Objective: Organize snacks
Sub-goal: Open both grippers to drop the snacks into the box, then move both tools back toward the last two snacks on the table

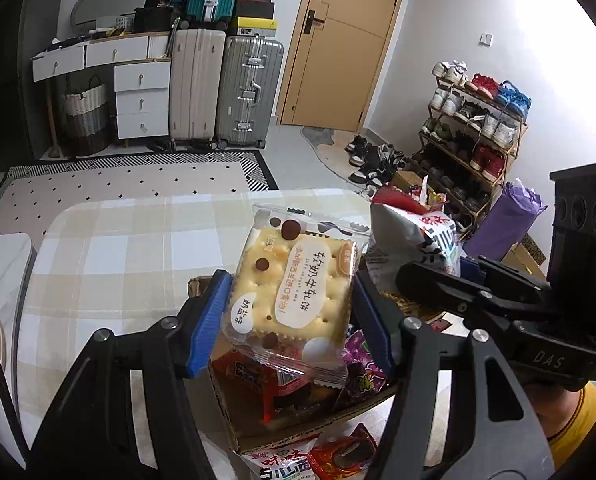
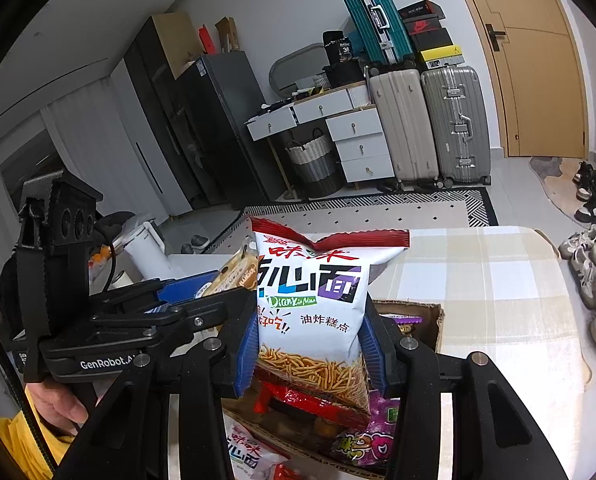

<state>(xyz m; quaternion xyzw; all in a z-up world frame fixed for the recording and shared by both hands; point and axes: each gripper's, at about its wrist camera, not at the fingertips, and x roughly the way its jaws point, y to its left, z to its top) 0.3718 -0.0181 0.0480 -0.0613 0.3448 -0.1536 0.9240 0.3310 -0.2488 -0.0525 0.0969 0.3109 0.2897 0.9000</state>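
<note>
My left gripper (image 1: 292,300) is shut on a clear cracker packet (image 1: 294,288) and holds it above a cardboard box (image 1: 282,426) of snacks. My right gripper (image 2: 310,344) is shut on a white noodle-snack bag (image 2: 318,300) with a red top, held upright over the same box (image 2: 434,320). The bag also shows in the left wrist view (image 1: 418,240), right of the cracker packet. In the box lie red packets (image 1: 274,380) and a purple candy bag (image 2: 370,440). Each gripper is in the other's view, close beside it.
The box sits on a table with a beige checked cloth (image 1: 118,256). More packets (image 1: 318,460) lie in front of the box. A white kettle (image 2: 146,248) stands left of the table. A shoe rack (image 1: 470,140), suitcases (image 1: 226,92) and a rug (image 1: 130,188) are beyond.
</note>
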